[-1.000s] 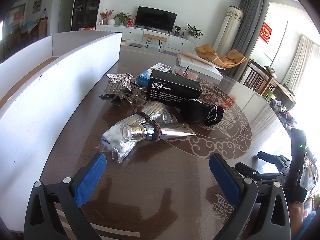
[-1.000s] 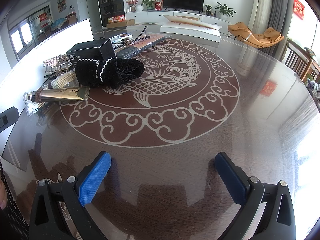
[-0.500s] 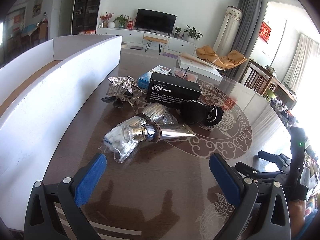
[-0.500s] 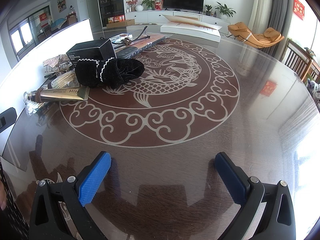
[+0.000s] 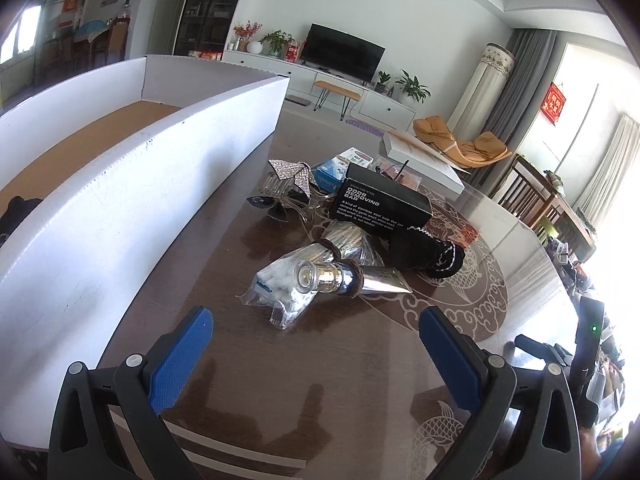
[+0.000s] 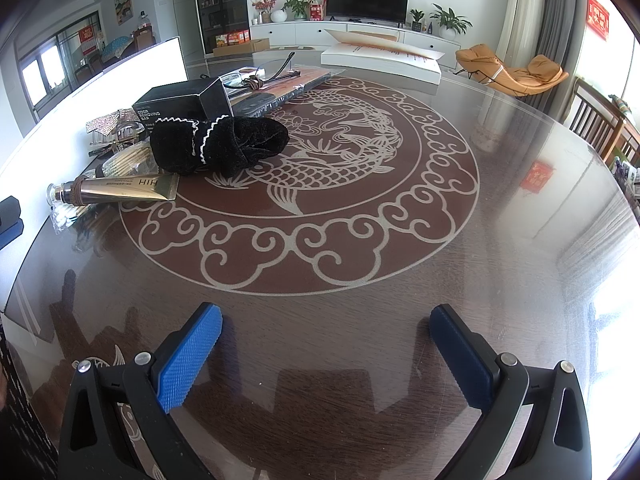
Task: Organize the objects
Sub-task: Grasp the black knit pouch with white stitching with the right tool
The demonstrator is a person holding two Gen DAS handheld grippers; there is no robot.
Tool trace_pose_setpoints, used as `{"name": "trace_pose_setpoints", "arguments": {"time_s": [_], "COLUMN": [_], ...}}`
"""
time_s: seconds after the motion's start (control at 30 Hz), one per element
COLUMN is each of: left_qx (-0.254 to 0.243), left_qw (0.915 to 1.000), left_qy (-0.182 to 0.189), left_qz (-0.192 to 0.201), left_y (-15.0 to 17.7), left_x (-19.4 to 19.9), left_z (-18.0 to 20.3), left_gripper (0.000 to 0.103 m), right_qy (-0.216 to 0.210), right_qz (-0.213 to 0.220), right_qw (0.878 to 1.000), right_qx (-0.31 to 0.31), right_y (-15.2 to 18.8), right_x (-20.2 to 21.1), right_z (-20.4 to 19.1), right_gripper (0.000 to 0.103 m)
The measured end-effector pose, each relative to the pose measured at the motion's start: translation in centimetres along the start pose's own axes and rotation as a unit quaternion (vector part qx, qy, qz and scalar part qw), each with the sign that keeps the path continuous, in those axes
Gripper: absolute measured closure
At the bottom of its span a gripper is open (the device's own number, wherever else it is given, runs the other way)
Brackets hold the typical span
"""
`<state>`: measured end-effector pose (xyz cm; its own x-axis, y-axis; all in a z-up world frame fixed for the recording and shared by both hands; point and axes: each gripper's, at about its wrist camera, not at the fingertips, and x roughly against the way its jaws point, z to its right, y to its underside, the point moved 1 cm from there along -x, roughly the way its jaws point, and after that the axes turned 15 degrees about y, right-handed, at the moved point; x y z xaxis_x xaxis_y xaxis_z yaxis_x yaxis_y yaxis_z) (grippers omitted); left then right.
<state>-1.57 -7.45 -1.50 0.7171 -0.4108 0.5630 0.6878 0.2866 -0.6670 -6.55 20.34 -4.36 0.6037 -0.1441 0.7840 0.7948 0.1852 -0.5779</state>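
A pile of small objects lies on the table: a silver tube, a clear bag of cotton swabs, a black velvet pouch, a black box and a sparkly hair clip. A white cardboard box with a brown floor stands left of the pile. My left gripper is open and empty, just short of the swab bag. My right gripper is open and empty over bare table, well right of the pile.
The round glass-topped table carries a fish pattern. A flat white box and a tray with cables lie at the far side. A dark item lies inside the white box. Chairs stand at the right.
My left gripper has risen and pulled back a little, so more of the white box's inside shows. The right gripper has not moved.
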Motion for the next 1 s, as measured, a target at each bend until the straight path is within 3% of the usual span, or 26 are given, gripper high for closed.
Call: {"name": "trace_pose_setpoints", "arguments": {"time_s": [0.07, 0.17, 0.27, 0.43, 0.5, 0.57, 0.63, 0.73, 0.9, 1.0], "left_qx": [0.010, 0.013, 0.011, 0.010, 0.008, 0.004, 0.000, -0.001, -0.001, -0.002], "left_qw": [0.9999, 0.9999, 0.9999, 0.9999, 1.0000, 1.0000, 0.9999, 1.0000, 1.0000, 1.0000], "left_qy": [-0.001, -0.001, 0.000, -0.001, -0.003, -0.006, -0.008, -0.007, -0.002, -0.002], "left_qz": [0.000, 0.003, 0.003, 0.001, -0.001, -0.004, -0.006, -0.007, -0.008, -0.008], "left_y": [0.0, 0.1, 0.1, 0.2, 0.2, 0.3, 0.3, 0.4, 0.4, 0.4], "left_x": [0.1, 0.3, 0.2, 0.1, 0.0, -0.2, -0.3, -0.4, -0.3, -0.2], "left_z": [-0.4, -0.4, -0.3, -0.3, -0.2, -0.1, 0.0, 0.1, 0.1, 0.1], "left_gripper": [0.000, 0.000, 0.000, 0.000, 0.000, 0.000, 0.000, 0.000, 0.000, 0.000], "right_qy": [-0.016, -0.044, -0.077, -0.062, -0.056, -0.060, -0.085, -0.112, -0.171, -0.184], "right_qz": [-0.010, 0.025, 0.053, 0.068, 0.058, 0.047, 0.019, 0.000, -0.067, -0.105], "right_qw": [1.000, 0.999, 0.992, 0.960, 0.950, 0.945, 0.944, 0.948, 0.964, 0.972], "right_qx": [0.013, 0.020, 0.079, 0.264, 0.302, 0.317, 0.318, 0.299, 0.191, 0.104], "right_y": [-0.5, -2.3, -5.8, -10.0, -10.9, -11.3, -11.3, -10.6, -8.3, -6.6], "right_x": [-0.2, 0.6, 1.1, -0.2, -1.5, -2.4, -3.0, -2.5, -1.1, -1.2], "right_z": [-0.2, -0.5, -2.6, -8.5, -10.1, -11.1, -11.4, -11.1, -8.0, -4.4], "right_gripper": [0.000, 0.000, 0.000, 0.000, 0.000, 0.011, 0.042, 0.063, 0.063, 0.063]}}
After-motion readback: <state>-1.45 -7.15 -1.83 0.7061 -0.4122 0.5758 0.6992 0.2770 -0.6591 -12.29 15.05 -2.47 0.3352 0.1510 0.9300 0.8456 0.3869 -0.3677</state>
